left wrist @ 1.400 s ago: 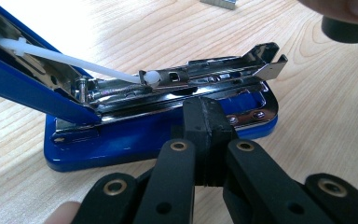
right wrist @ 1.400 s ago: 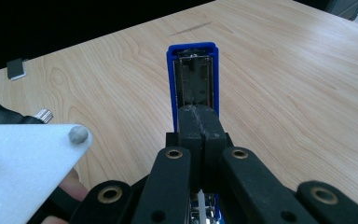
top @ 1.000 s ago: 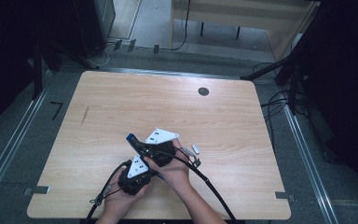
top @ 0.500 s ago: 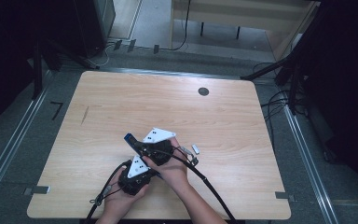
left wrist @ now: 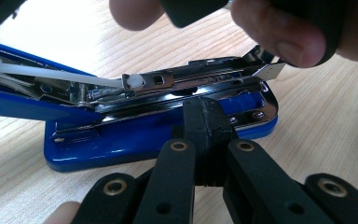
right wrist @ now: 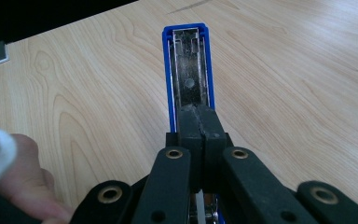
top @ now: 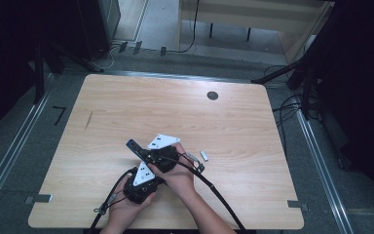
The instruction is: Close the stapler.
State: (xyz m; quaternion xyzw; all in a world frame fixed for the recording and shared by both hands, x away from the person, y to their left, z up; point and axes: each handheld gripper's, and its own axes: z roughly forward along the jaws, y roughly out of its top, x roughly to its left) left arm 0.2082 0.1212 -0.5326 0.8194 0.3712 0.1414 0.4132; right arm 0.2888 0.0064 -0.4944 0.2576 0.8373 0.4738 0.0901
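Note:
A blue stapler (left wrist: 135,140) lies opened on the wooden table, its metal magazine (left wrist: 191,84) bared and a white rod (left wrist: 42,72) running along it. My left gripper (left wrist: 205,116) is shut, its tips against the side of the stapler's base; it sits low in the high view (top: 143,178). My right gripper (right wrist: 198,119) is shut too, tips resting over the raised blue lid (right wrist: 189,60), whose metal inner face points at the camera. In the high view the right gripper (top: 163,153) sits just above the left, and the lid (top: 134,146) sticks out to the upper left.
A small strip of staples (top: 204,155) and a small metal piece (top: 192,158) lie just right of the hands. A dark round grommet (top: 213,95) sits near the table's far edge. Cables trail off the near edge.
The right gripper and the stapler's lid have edged slightly to the left. The left gripper has stayed in place.

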